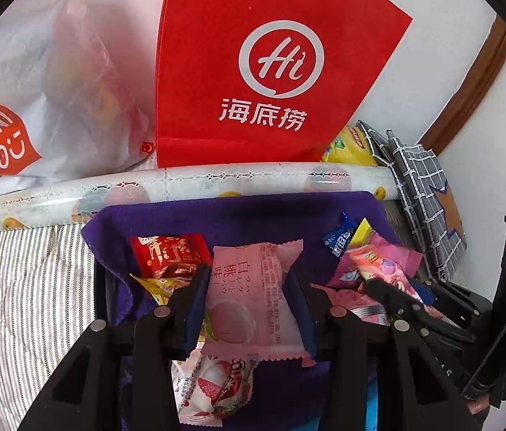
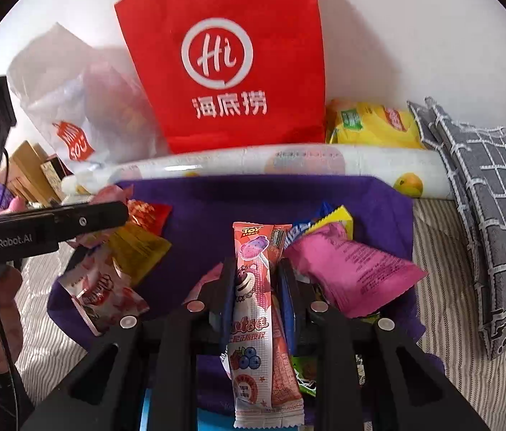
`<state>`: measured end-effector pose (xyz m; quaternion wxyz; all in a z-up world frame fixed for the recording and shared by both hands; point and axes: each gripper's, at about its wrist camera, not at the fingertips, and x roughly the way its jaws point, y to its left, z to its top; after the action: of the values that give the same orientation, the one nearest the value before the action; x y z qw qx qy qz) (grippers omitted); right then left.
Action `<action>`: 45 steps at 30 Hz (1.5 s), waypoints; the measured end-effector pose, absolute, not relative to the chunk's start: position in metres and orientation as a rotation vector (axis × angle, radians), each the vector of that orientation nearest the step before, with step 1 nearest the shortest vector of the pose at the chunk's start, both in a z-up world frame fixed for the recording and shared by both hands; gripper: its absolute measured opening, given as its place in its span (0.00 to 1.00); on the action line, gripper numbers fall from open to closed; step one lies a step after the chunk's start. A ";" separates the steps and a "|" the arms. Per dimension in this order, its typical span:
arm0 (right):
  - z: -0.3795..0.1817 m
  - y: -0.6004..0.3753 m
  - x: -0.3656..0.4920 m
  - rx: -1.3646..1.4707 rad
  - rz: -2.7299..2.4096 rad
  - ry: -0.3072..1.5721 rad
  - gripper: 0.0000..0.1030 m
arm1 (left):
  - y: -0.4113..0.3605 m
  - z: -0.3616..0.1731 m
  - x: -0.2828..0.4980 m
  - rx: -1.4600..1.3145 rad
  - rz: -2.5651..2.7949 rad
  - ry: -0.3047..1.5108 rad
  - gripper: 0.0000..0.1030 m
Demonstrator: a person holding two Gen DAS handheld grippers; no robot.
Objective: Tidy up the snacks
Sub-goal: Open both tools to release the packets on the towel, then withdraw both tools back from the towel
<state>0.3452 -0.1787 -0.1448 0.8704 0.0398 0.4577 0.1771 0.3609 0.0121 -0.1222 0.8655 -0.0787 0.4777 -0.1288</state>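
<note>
My left gripper (image 1: pixel 249 283) is shut on a pale pink peach-flavour snack packet (image 1: pixel 253 294), held above a purple cloth (image 1: pixel 238 215). A red packet (image 1: pixel 167 255), a yellow packet (image 1: pixel 156 283) and a strawberry packet (image 1: pixel 213 388) lie on the cloth's left side. My right gripper (image 2: pixel 253 273) is shut on a long pink Toy Story lollipop packet (image 2: pixel 253 319). A magenta packet (image 2: pixel 353 273), a yellow candy (image 2: pixel 335 221) and a blue candy (image 2: pixel 298 235) lie in a pile to its right. The right gripper also shows in the left wrist view (image 1: pixel 396 294), over the right pile.
A red Haidilao paper bag (image 1: pixel 253 64) and a white Miniso bag (image 1: pixel 19 115) stand against the wall. A patterned roll (image 1: pixel 181 186) lies behind the cloth. A yellow bag (image 2: pixel 371 122) and grey checked fabric organiser (image 2: pixel 486 194) sit at the right. Striped bedding (image 1: pixel 19 287) lies underneath.
</note>
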 end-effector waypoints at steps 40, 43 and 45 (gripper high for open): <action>-0.137 -0.177 0.336 0.044 0.332 0.883 0.38 | -0.004 -0.142 0.363 -0.055 -0.226 1.093 0.43; -0.133 -0.177 0.334 0.040 0.325 0.868 0.38 | -0.004 -0.137 0.361 -0.062 -0.245 1.089 0.50; -0.126 -0.177 0.332 0.027 0.320 0.851 0.38 | -0.004 -0.133 0.359 -0.069 -0.256 1.079 0.56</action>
<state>0.3316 -0.1770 -0.1264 0.8983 0.0129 0.4110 0.1546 0.3592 -0.0043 -0.1331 0.8496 -0.0326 0.5121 -0.1216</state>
